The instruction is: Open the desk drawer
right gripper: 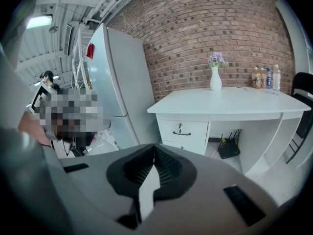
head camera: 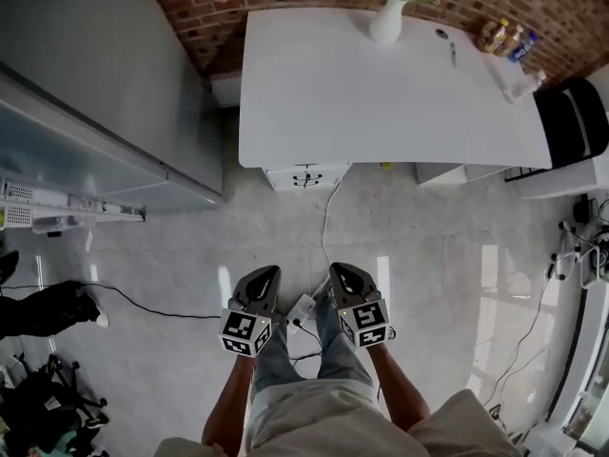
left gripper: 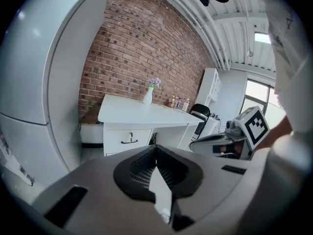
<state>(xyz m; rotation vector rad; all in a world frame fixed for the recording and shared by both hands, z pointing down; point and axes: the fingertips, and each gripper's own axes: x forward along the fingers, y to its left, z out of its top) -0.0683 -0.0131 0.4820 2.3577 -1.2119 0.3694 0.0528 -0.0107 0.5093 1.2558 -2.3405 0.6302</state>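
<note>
1. Tongs on both sides are shut with nothing pinched: left tongs (left gripper: 156, 149) and right tongs (right gripper: 154, 149) are each seen with pads pressed together at the tips.
2. In the head view, left tongs (head camera: 266, 274) and right tongs (head camera: 341, 270) are held side by side, low over the floor (head camera: 447, 255) and in front of the person's legs, both aimed towards the bench (head camera: 381, 93).
3. Key relation: the drawer (head camera: 306, 176) is set under the bench's left end, straight ahead of the tongs and well apart from them, with bare floor between.
4. Sideways, the drawer falls about midway between the two tongs, so neither hand is clearly nearer.
5. The drawer (left gripper: 129, 140) is seen slightly left of the jaw line in the left gripper view, and the drawer (right gripper: 183, 130) slightly right of it in the right gripper view.
6. Long axis: the drawer front is laid wide, side to side, and faces the person; the dark handle (right gripper: 182, 133) is mounted level across it, below what looks like a small lock.
7. The drawer is judged closed, flush with its cabinet.
8. Judgement: an approach across the floor is needed first, then the tongs must be spread to take the handle, and the pull is made back towards the person.
</note>
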